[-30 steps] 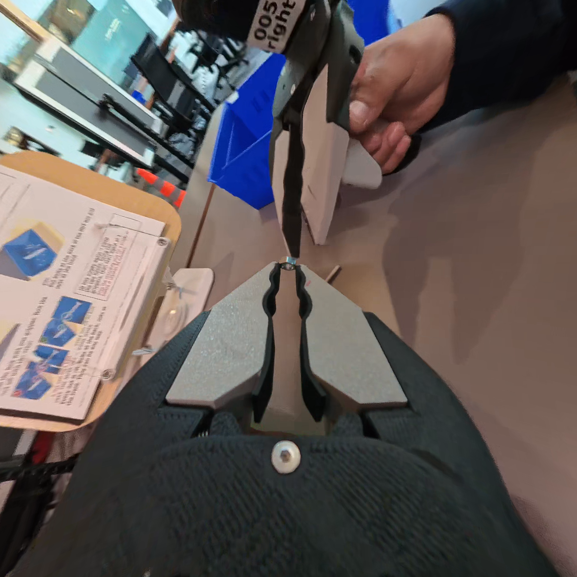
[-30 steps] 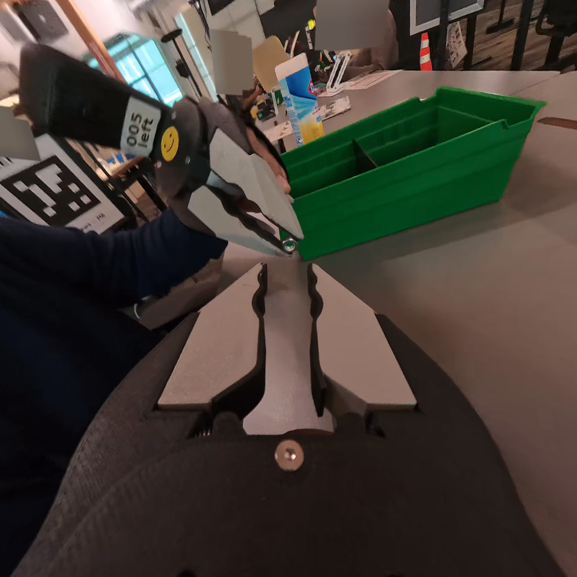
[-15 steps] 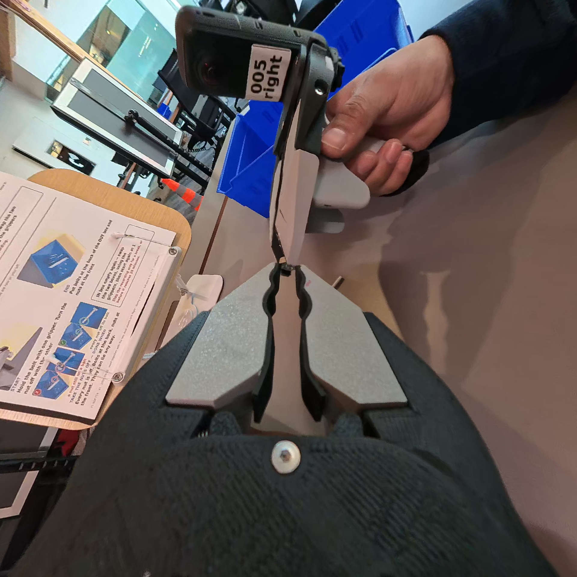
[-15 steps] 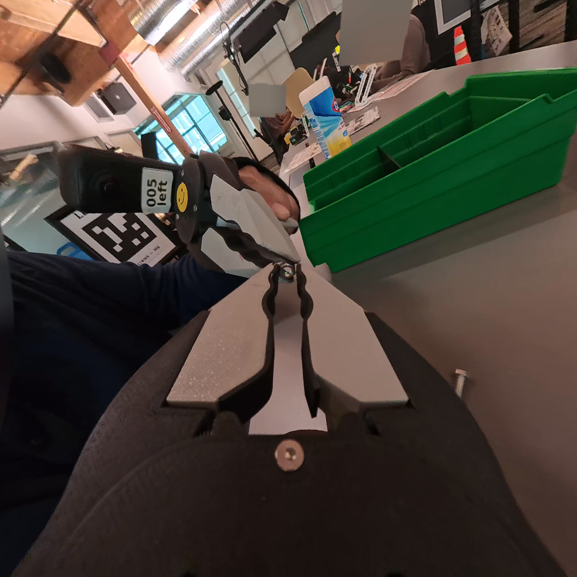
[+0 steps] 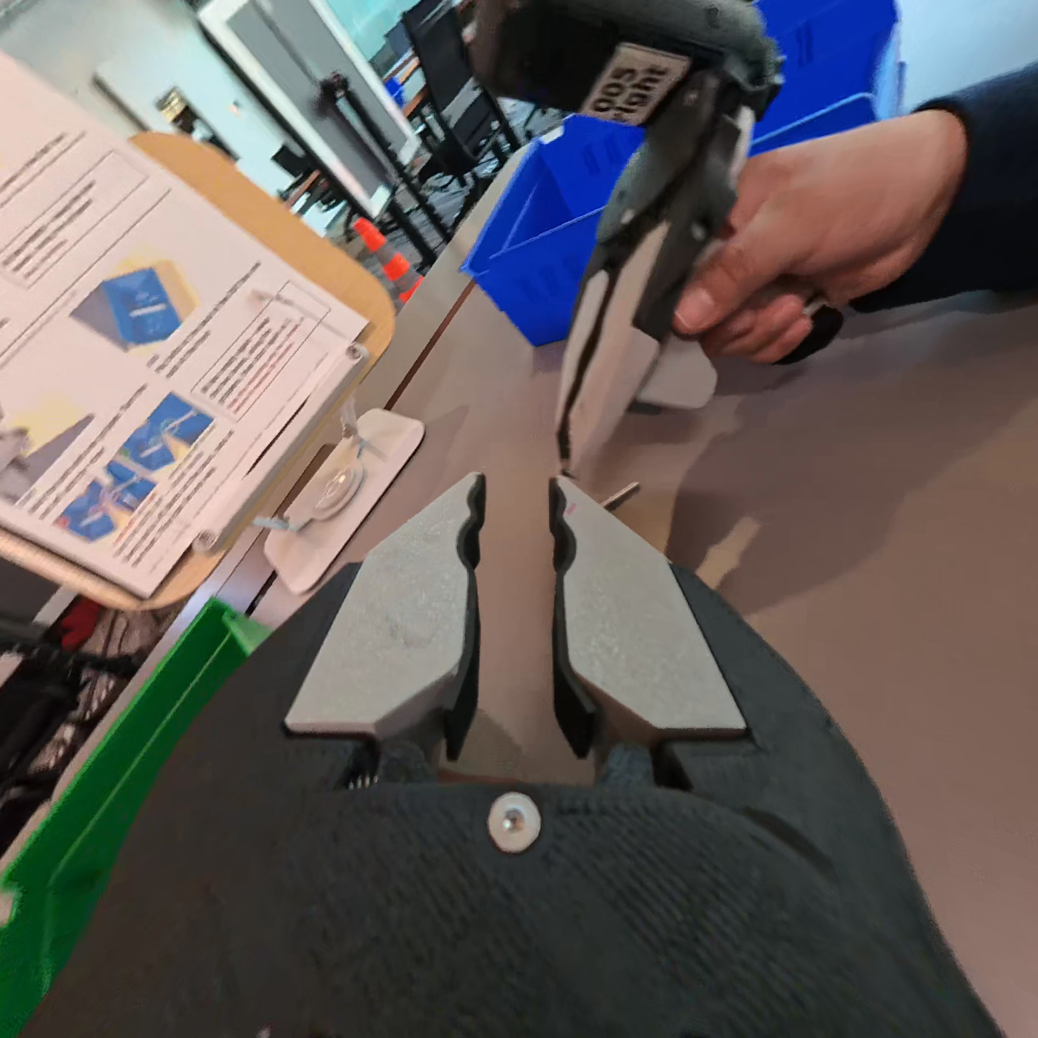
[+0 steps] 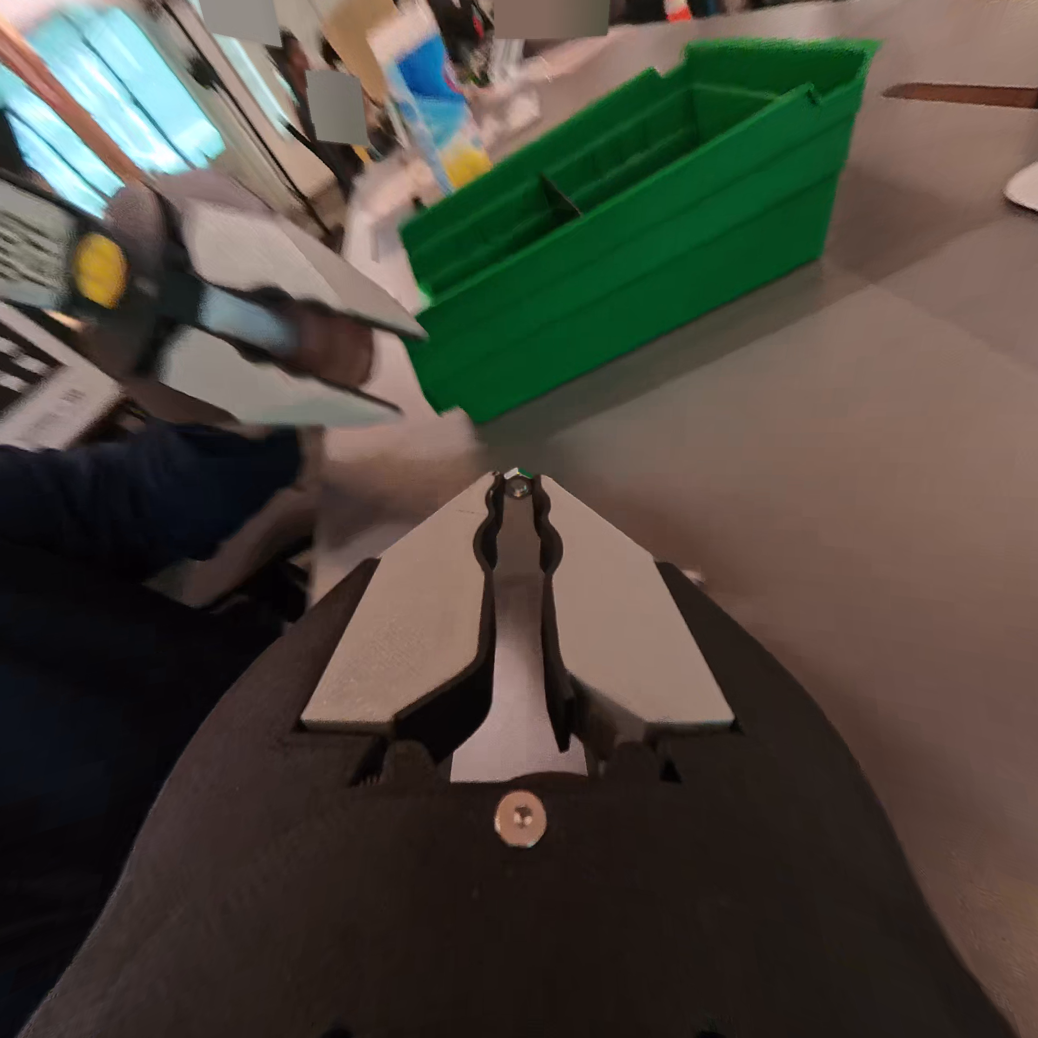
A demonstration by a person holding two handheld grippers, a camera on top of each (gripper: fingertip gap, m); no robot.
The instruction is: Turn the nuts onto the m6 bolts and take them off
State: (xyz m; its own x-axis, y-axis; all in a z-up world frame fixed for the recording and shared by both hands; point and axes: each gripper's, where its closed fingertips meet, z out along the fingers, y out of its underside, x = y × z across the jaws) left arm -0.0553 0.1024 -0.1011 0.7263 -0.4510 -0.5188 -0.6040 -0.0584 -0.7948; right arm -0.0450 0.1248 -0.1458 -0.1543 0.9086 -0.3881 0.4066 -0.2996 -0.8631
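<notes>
Nearest in the right wrist view, the right gripper (image 6: 518, 487) has its fingers pinched on one small silver nut (image 6: 517, 488), held at the very tips above the grey table (image 6: 786, 505). In the left wrist view the left gripper (image 5: 517, 494) has its fingers spread apart with nothing between them. Just past its right fingertip a thin metal rod, possibly a bolt (image 5: 620, 495), lies on the table; it is too small to be sure. Beyond, a hand (image 5: 825, 241) grips the handle of the right gripper, whose tips point down toward the table. To the left stands one printed instruction sheet (image 5: 140, 348) on a wooden board. There are two bins. One green bin (image 6: 646, 241) sits on the table ahead of the right gripper, split by a divider into compartments; blur hides whether anything lies inside. One blue bin (image 5: 550, 236) stands farthest off, behind the right gripper, its contents out of sight.
</notes>
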